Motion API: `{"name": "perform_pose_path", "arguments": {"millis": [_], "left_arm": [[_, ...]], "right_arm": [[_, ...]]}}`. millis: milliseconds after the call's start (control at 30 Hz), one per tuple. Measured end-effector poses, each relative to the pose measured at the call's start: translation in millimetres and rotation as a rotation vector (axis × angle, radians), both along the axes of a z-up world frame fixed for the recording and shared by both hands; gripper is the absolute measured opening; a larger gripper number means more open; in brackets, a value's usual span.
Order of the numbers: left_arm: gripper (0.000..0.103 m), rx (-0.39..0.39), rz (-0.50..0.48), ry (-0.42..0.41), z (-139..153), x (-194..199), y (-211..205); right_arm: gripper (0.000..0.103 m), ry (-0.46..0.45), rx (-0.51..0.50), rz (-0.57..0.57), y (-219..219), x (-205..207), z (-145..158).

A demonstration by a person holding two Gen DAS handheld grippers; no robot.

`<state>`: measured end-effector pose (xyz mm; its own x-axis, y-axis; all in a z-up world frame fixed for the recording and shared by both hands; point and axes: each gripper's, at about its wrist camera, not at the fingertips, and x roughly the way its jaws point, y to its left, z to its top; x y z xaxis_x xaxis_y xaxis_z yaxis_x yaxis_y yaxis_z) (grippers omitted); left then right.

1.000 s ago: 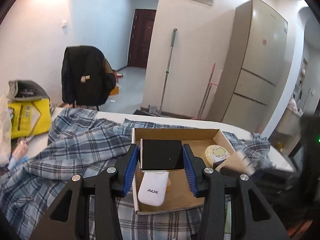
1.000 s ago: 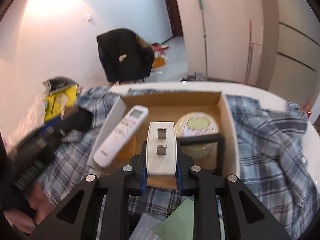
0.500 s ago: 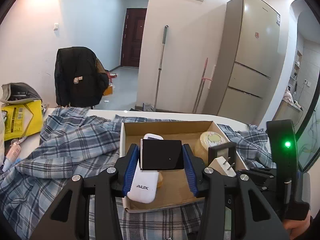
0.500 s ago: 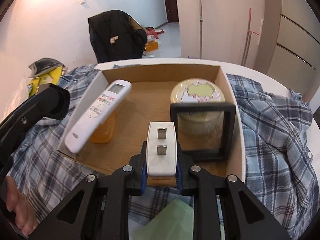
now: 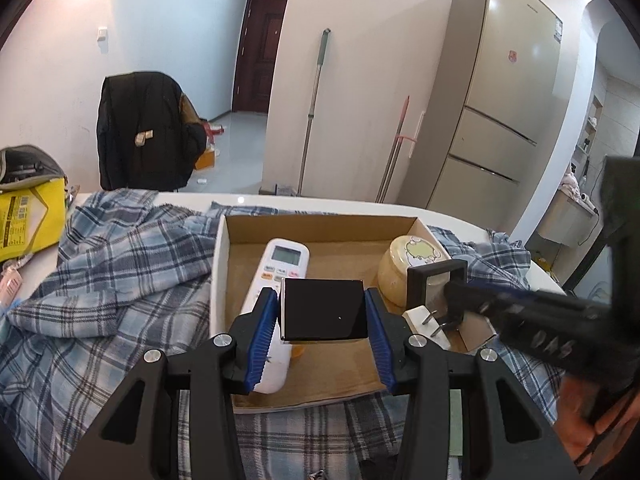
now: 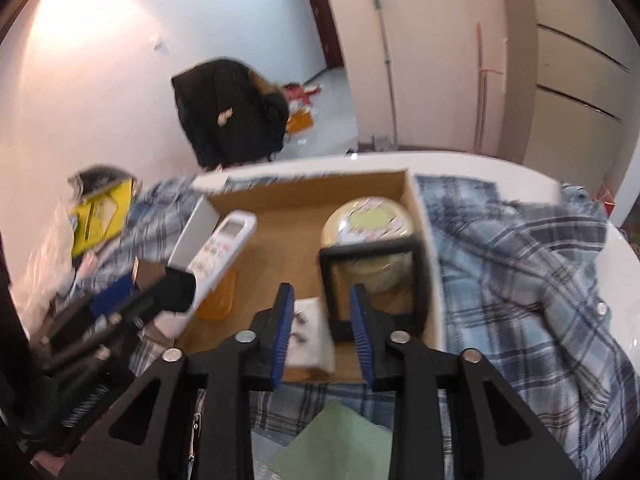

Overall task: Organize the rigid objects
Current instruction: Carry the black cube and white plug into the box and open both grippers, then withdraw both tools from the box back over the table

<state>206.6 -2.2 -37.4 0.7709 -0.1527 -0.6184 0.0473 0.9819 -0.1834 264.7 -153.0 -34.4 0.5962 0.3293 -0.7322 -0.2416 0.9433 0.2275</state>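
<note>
Lower centre, right view: my right gripper (image 6: pixel 322 334) jaws just opened, white plug (image 6: pixel 310 334) dropped loose into cardboard box (image 6: pixel 418 208) | left gripper (image 5: pixel 322 334) still clamps black box (image 5: pixel 323 309)

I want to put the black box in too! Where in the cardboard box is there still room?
The bare cardboard floor between the white remote and the round yellow tin is free, right to the back wall. The right side is crowded: the tin, black frame and white plug sit close together.

Matt brown cardboard box (image 5: pixel 320 220), soft plaid cloth (image 5: pixel 120 272), glossy white plastic remote (image 5: pixel 276 276), glossy black block (image 5: pixel 323 309).
</note>
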Motion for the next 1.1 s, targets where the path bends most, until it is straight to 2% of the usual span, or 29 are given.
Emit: {"name": "perform_pose_path", "arguments": {"millis": [167, 300, 400, 500, 633, 800, 900, 933, 1033, 1067, 1100], "left_arm": [[0.046, 0.061, -0.012, 0.073, -12.2, 12.0, -16.7], [0.046, -0.003, -0.024, 0.117, -17.9, 18.4, -17.4], [0.046, 0.002, -0.036, 0.140, -23.2, 22.0, -22.4], [0.046, -0.024, -0.058, 0.176, -31.0, 25.2, -25.6], [0.046, 0.028, -0.070, 0.169, -34.1, 25.3, -32.8], [0.046, 0.031, -0.076, 0.166, -32.8, 22.6, -33.7], [0.046, 0.035, -0.078, 0.161, -29.7, 21.0, -34.0], [0.047, 0.042, -0.074, 0.164, -28.9, 20.6, -34.0], [0.050, 0.061, -0.062, 0.151, -21.9, 15.7, -30.9], [0.053, 0.067, -0.060, 0.137, -16.5, 12.0, -29.3], [0.060, 0.070, -0.058, 0.121, -9.7, 7.1, -27.1]], "right_arm": [[0.032, -0.017, 0.004, -0.067, -20.6, 2.0, 8.2], [0.032, -0.010, 0.016, -0.102, -32.4, 6.4, 8.4], [0.032, -0.015, -0.005, -0.117, -37.8, 6.6, 9.8], [0.032, -0.022, -0.033, -0.117, -35.5, 5.1, 10.0], [0.032, -0.018, -0.047, -0.108, -32.9, 5.5, 8.8], [0.033, -0.020, -0.055, -0.117, -33.5, 6.2, 8.0], [0.042, -0.031, -0.056, -0.120, -34.0, 5.4, 9.9], [0.042, -0.034, -0.056, -0.120, -33.9, 5.1, 10.6], [0.042, -0.040, -0.057, -0.120, -34.0, 3.6, 14.3], [0.042, -0.044, -0.053, -0.120, -34.3, 2.4, 17.0], [0.042, -0.051, -0.048, -0.120, -34.7, 0.8, 20.7]]}}
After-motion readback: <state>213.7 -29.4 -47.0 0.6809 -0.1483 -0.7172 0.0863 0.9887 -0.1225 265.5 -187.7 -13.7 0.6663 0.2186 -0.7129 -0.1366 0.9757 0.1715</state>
